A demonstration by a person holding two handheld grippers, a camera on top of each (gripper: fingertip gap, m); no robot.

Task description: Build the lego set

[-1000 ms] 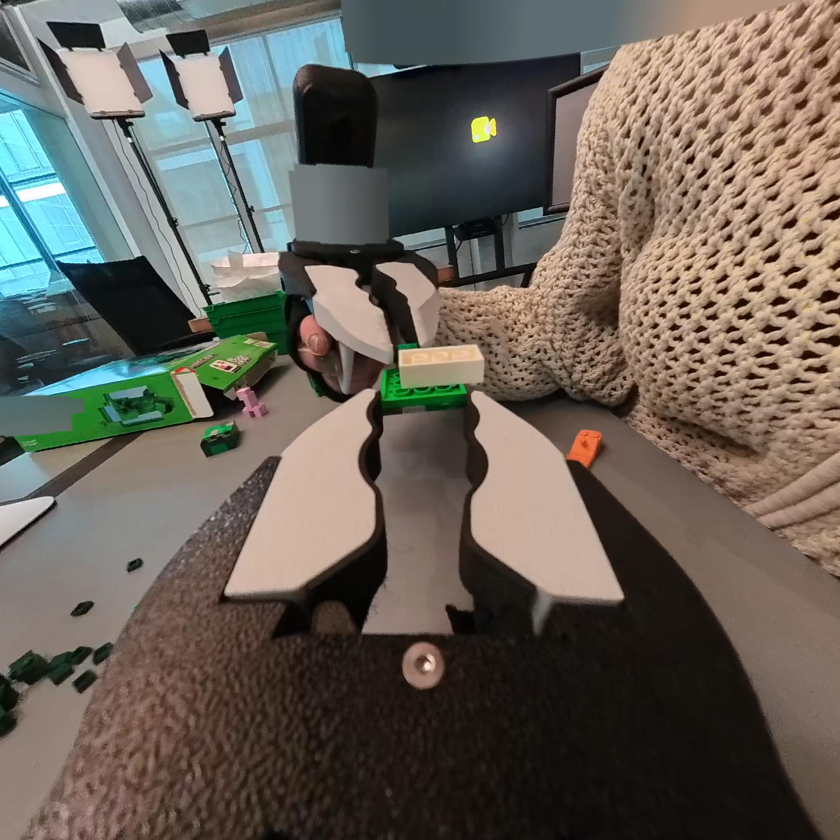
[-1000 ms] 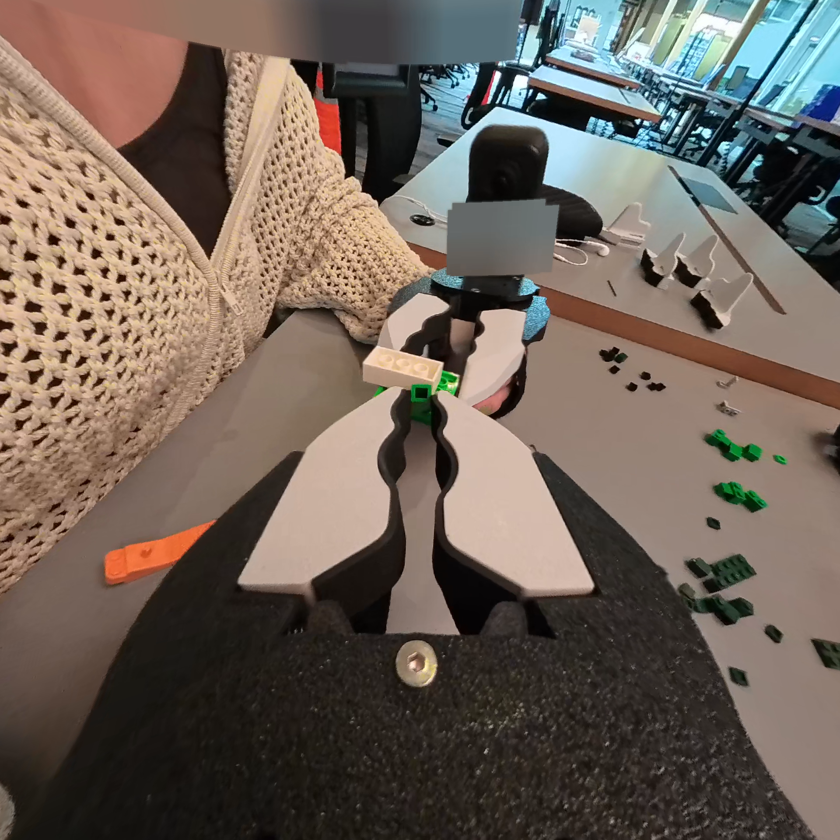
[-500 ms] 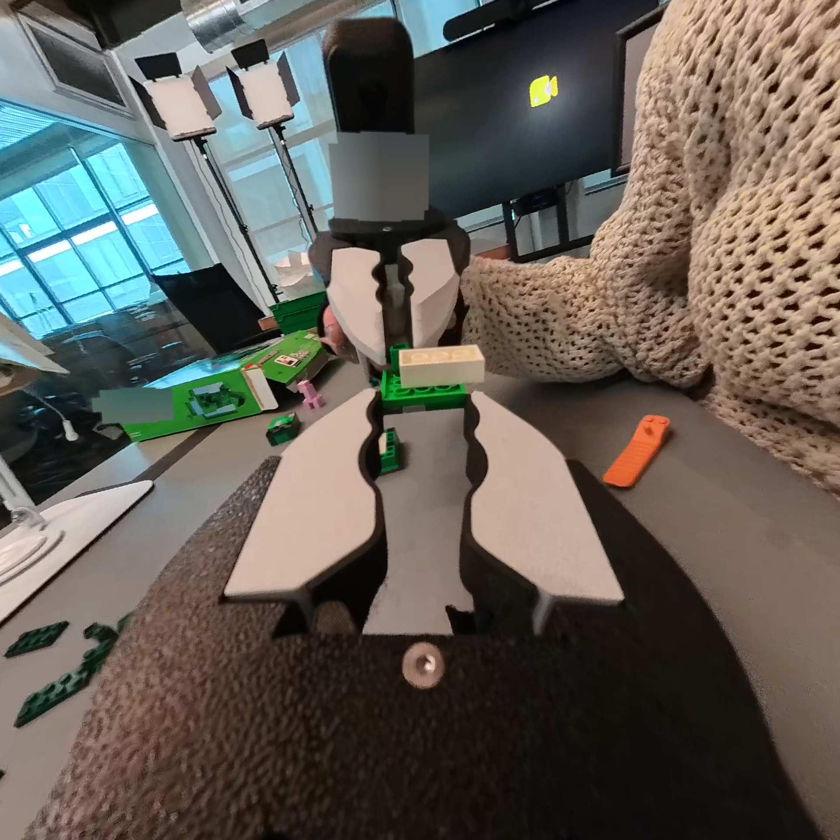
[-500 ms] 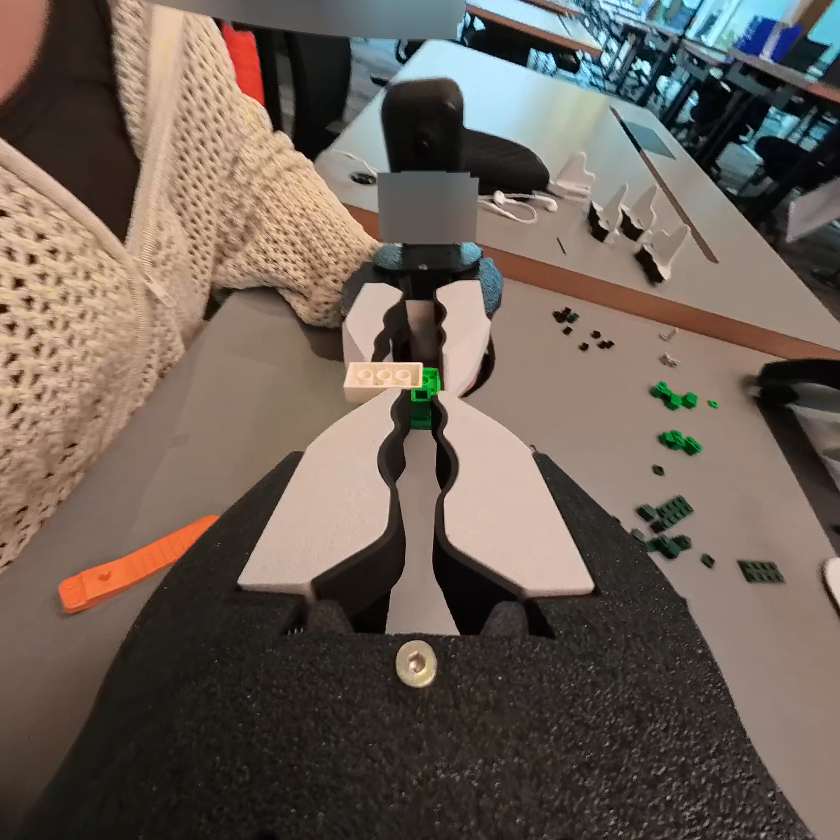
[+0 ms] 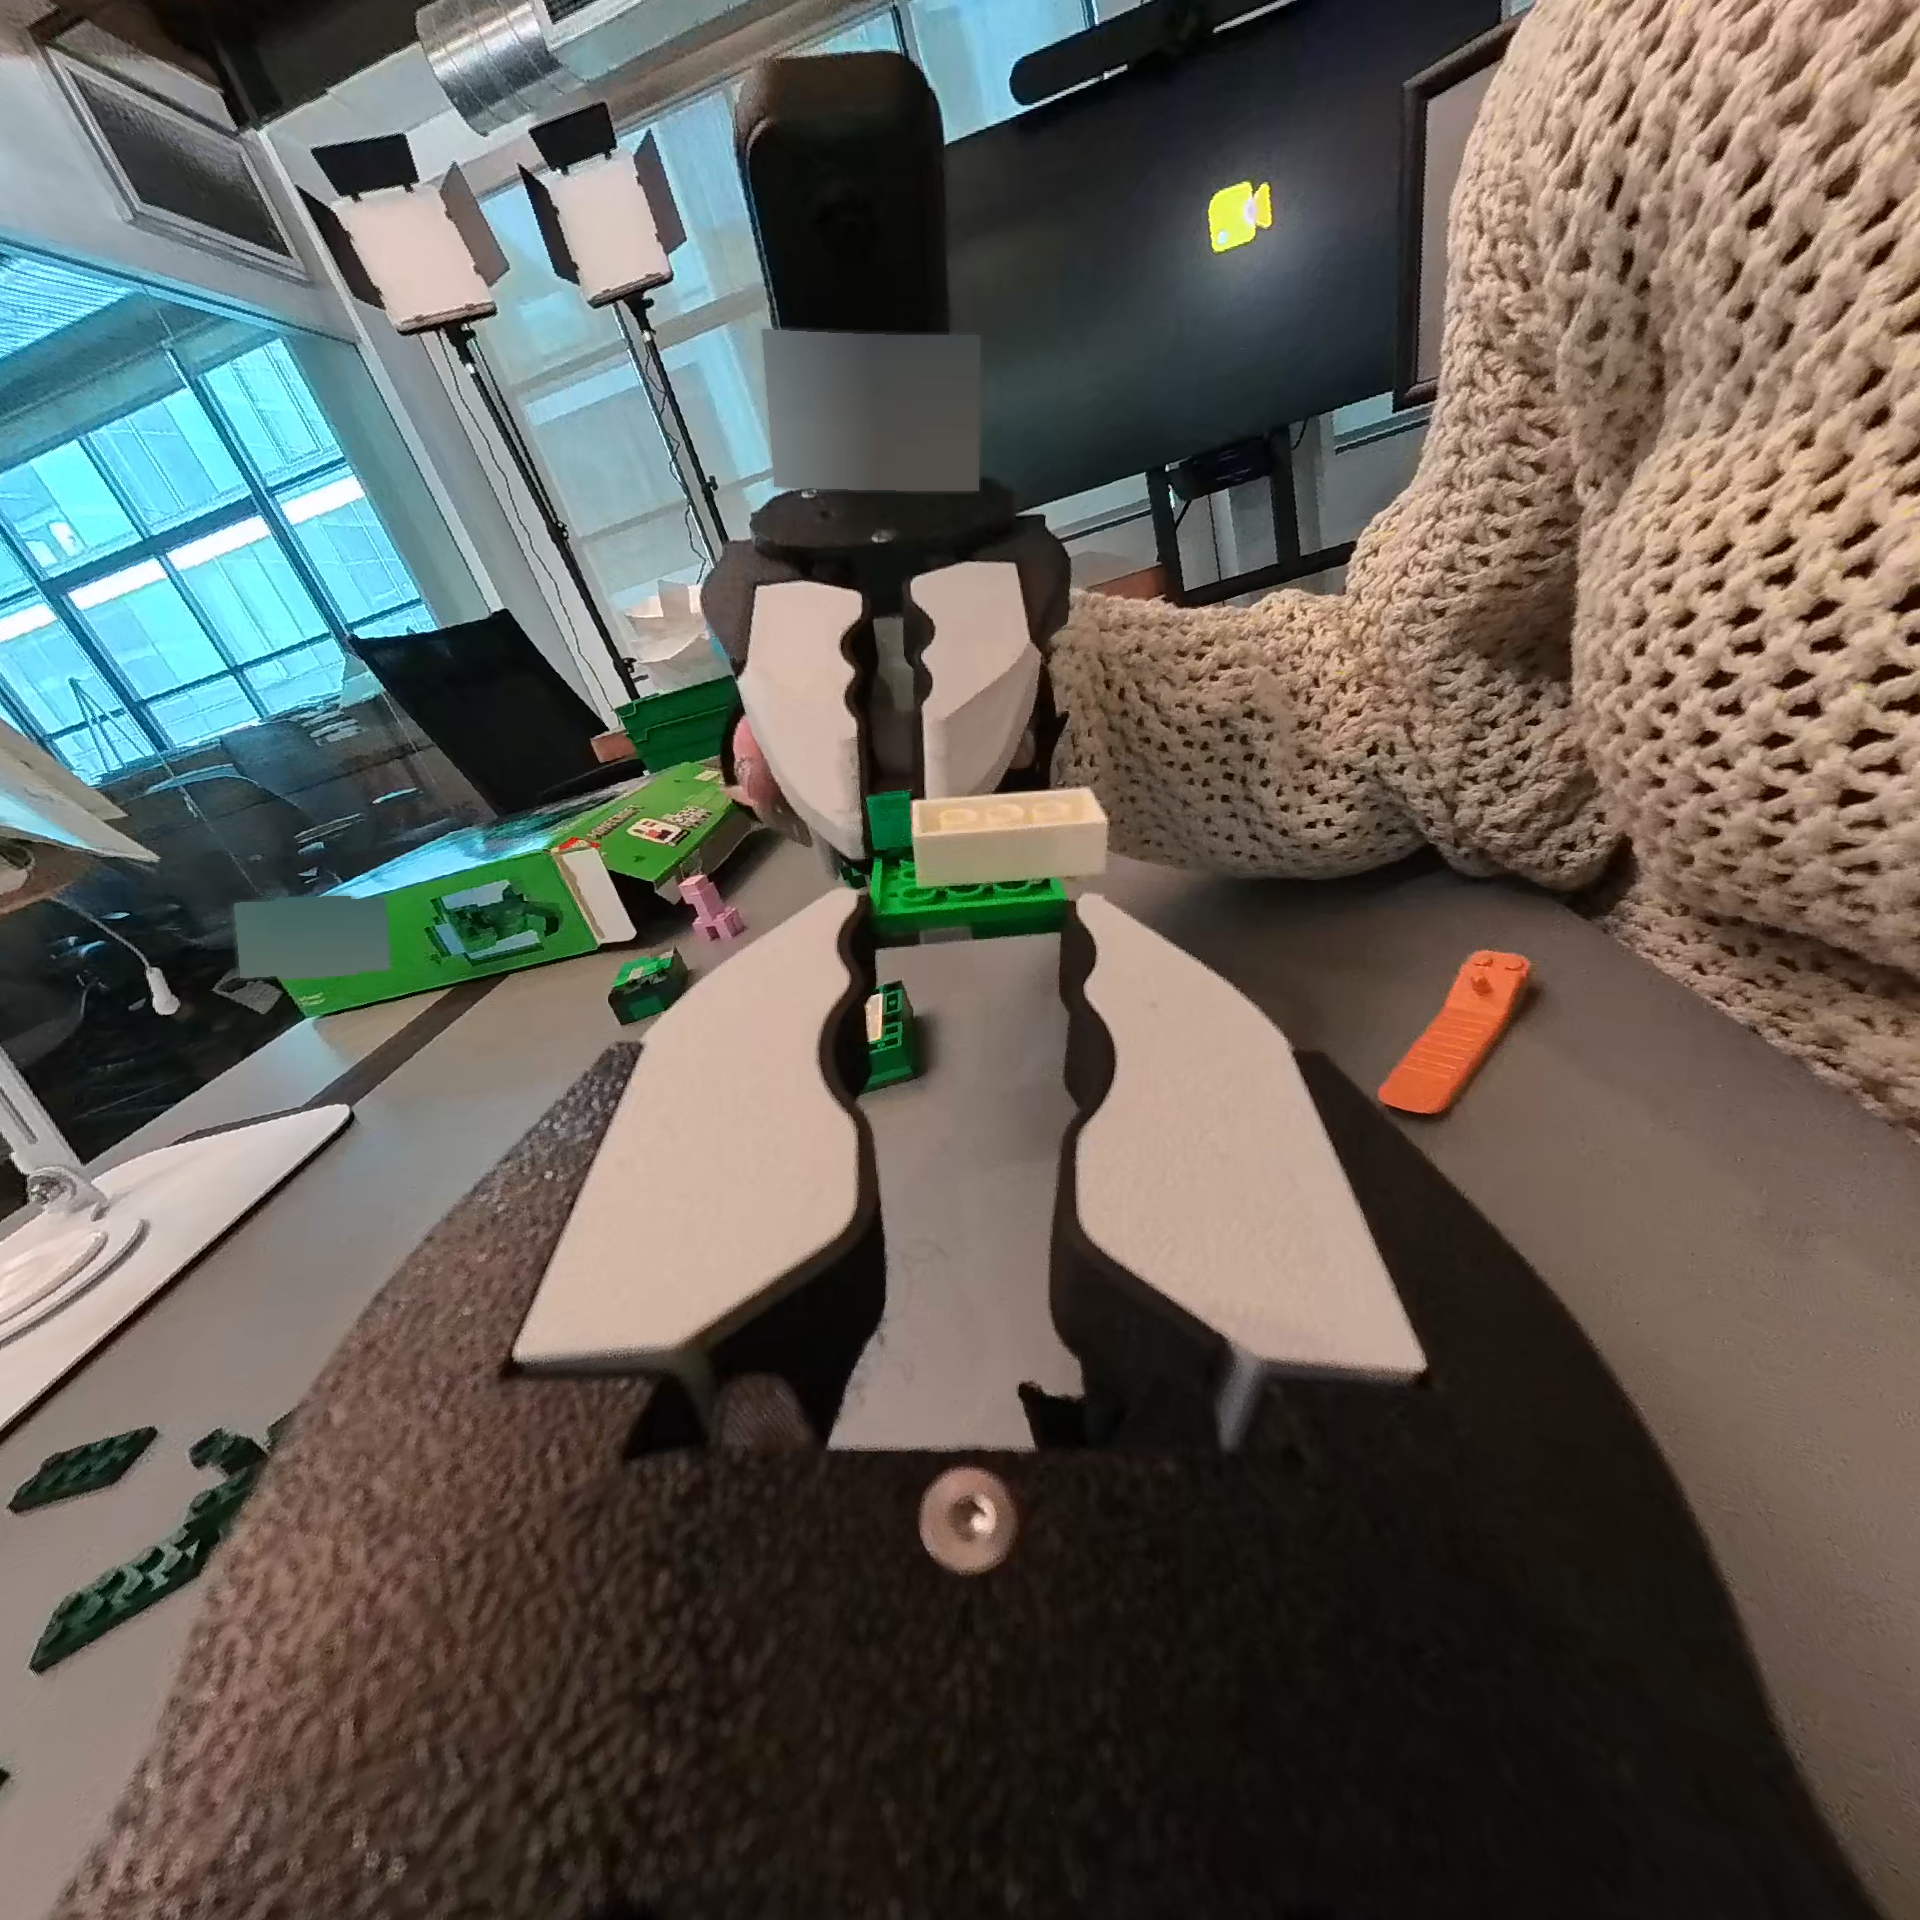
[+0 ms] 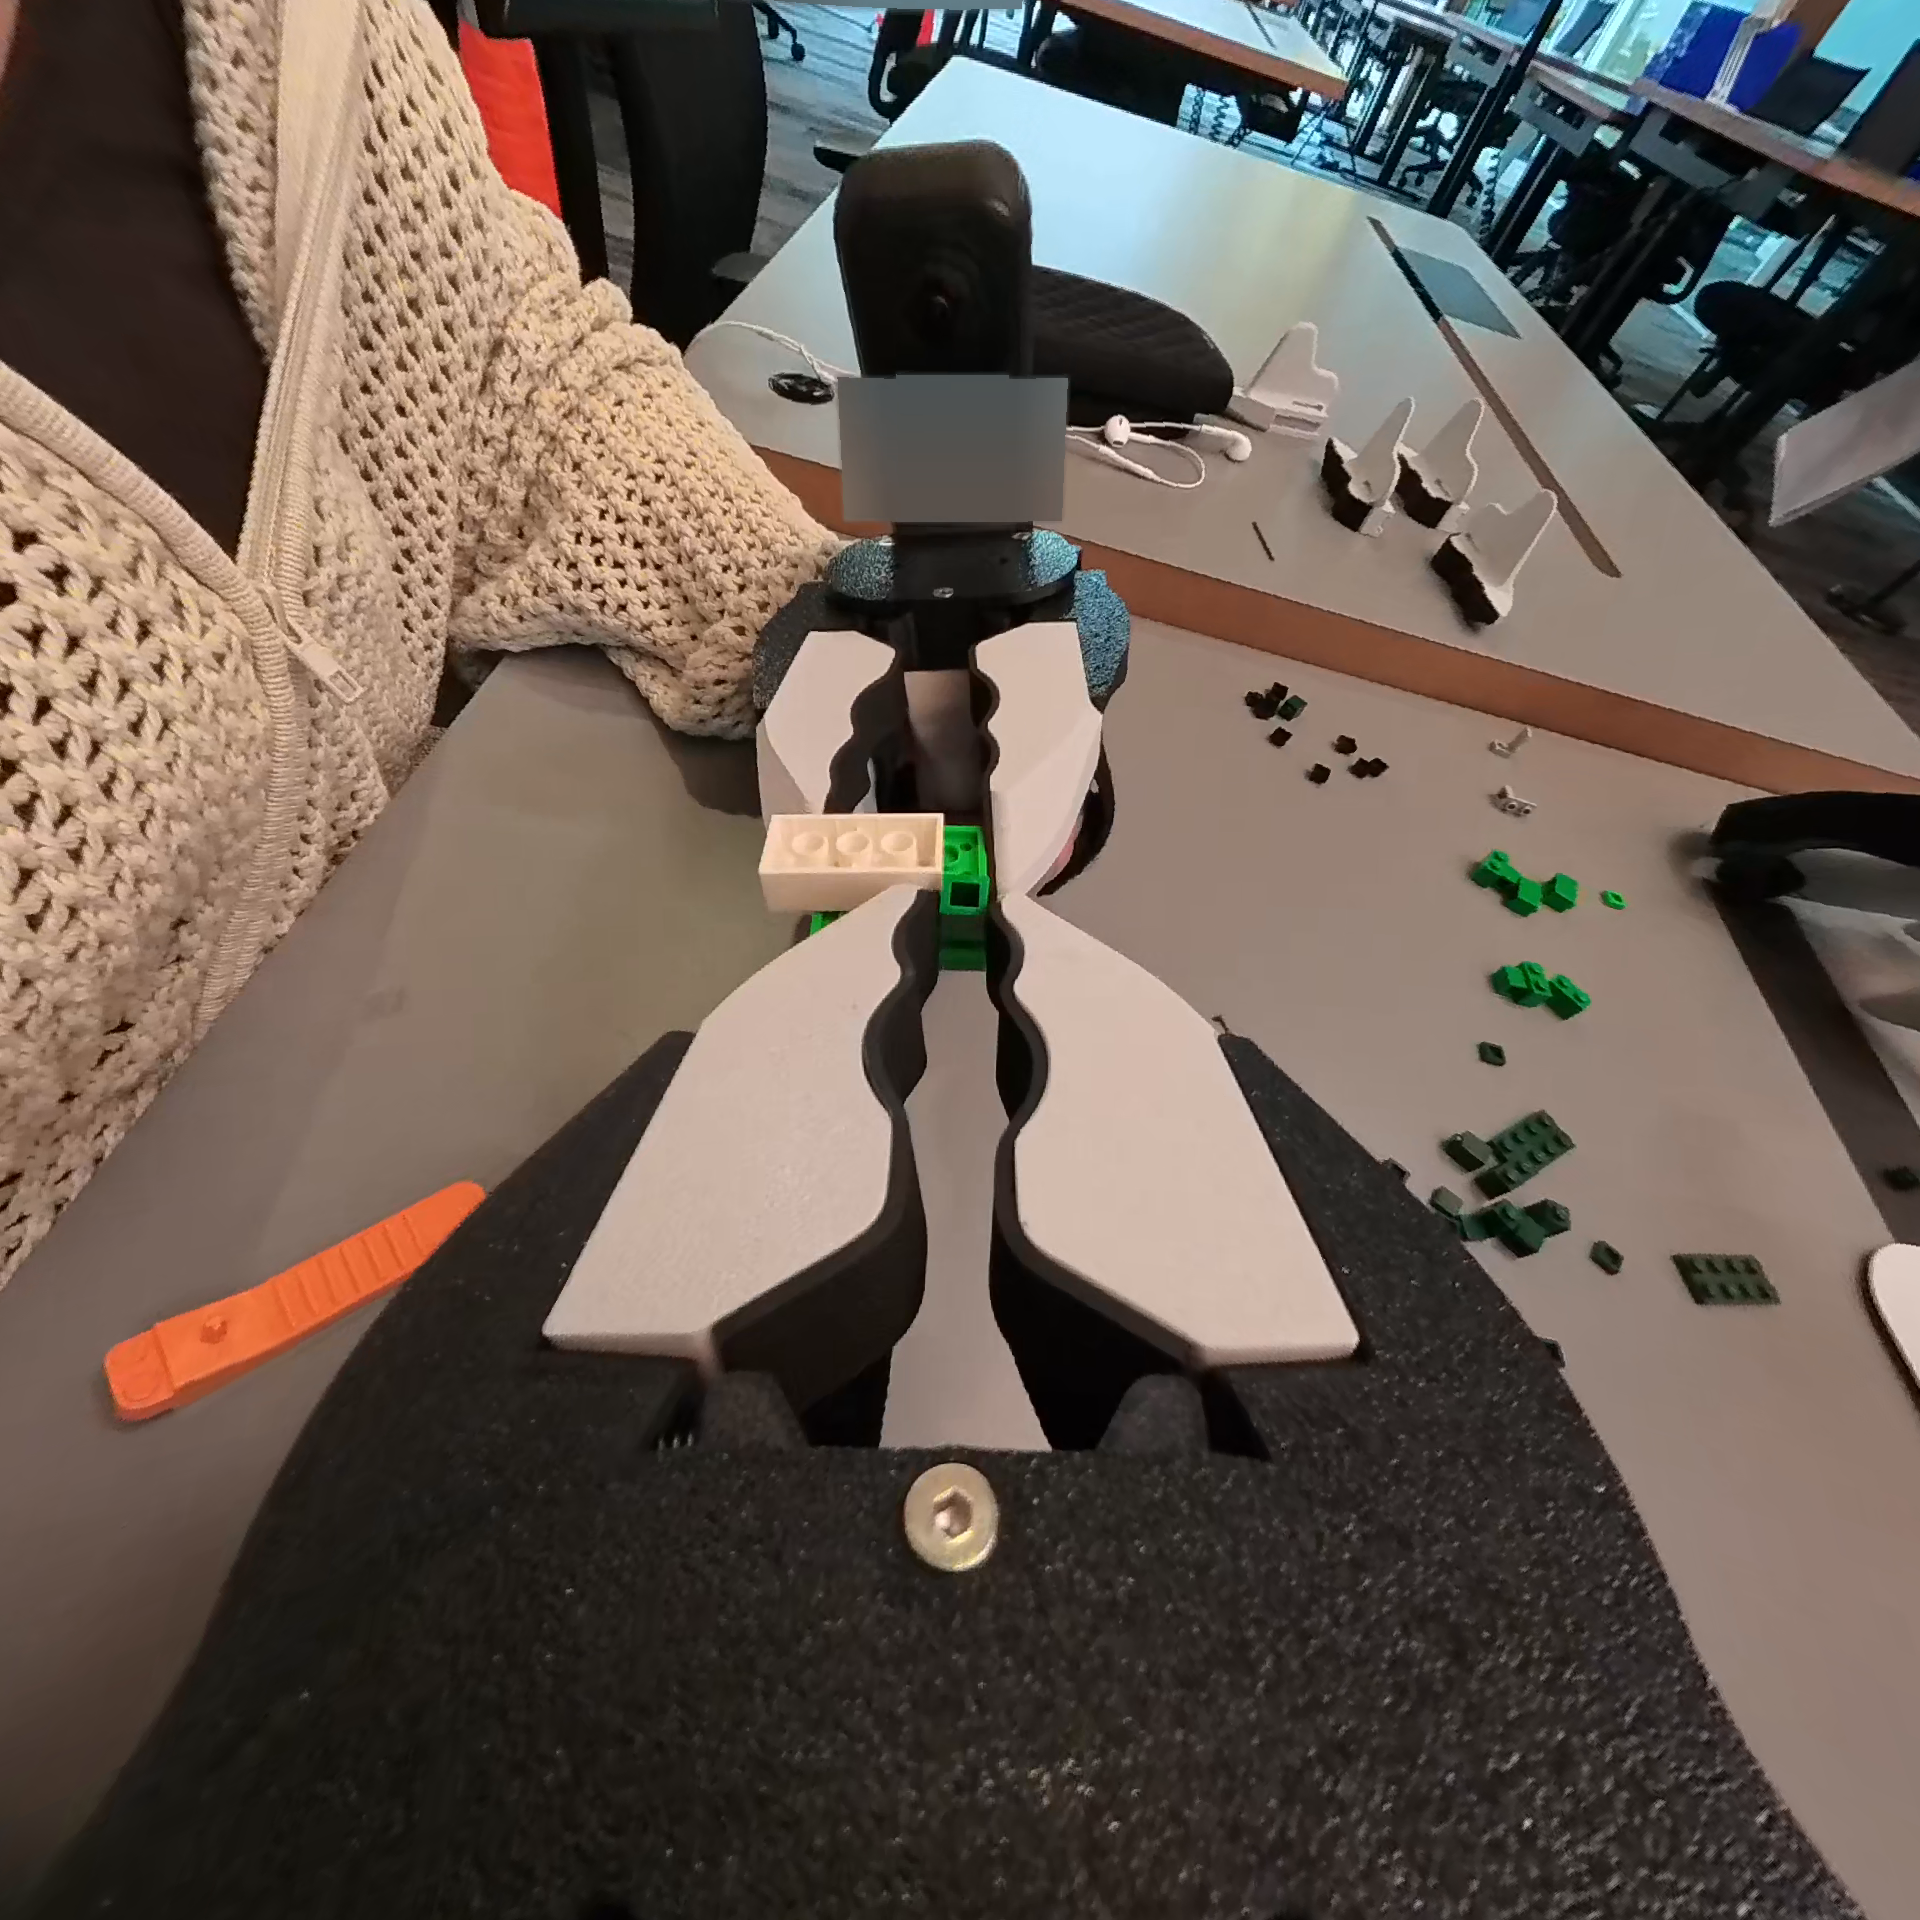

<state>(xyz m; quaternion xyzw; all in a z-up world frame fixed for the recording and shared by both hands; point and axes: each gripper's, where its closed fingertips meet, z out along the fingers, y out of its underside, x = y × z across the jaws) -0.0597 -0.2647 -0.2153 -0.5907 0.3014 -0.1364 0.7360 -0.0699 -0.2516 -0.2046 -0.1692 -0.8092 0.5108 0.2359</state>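
Held above the counter (image 6: 582, 935): left gripper (image 5: 961, 914) clamping green brick (image 5: 966, 896); right gripper (image 6: 951, 909) clamping green stack (image 6: 964, 883), white brick (image 5: 1006, 831) lying crosswise on top.

On your grey table (image 5: 1621, 1299) you see an orange flat tool (image 5: 1455, 1039) lying to the right, apart from the other items. At far left, two panel lights on stands (image 5: 520, 244) face the windows. A large dark monitor (image 5: 1174, 260) stands behind the table, far and centre. A white lamp base (image 5: 125, 1226) rests at the left edge.

On the neighbouring table (image 6: 1195, 270) you see white earphones with a cable (image 6: 1153, 442) lying flat. To their right, several spare white gripper fingers (image 6: 1423, 488) stand upright, grouped close together.
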